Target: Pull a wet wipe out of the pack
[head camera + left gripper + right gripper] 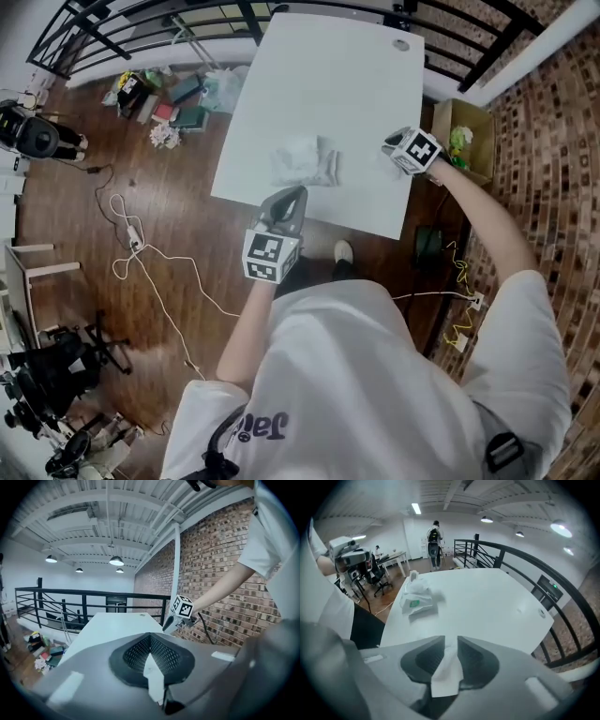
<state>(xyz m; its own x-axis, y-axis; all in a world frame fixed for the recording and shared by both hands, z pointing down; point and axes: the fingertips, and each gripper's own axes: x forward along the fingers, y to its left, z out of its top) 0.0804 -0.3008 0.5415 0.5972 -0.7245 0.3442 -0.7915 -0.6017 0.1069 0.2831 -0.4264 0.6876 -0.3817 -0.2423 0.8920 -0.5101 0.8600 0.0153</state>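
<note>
The wet wipe pack (305, 161) lies crumpled on the white table (328, 75), with a wipe standing up from its top. In the right gripper view the pack (417, 601) sits near the table's left edge. My right gripper (394, 152) hovers over the table's right edge, well away from the pack. Its jaws (450, 644) stand slightly apart, and a white wipe (447, 670) hangs loosely between them. My left gripper (286, 202) is at the table's front edge, just short of the pack. Its pads (150, 641) meet on a white strip of wipe (153, 679).
Books and bags litter the wooden floor (169, 94) left of the table, and white cables (141, 253) trail across it. A cardboard box (459, 131) stands at the right by the brick wall. A black railing (520, 559) runs behind the table. People stand far off (434, 541).
</note>
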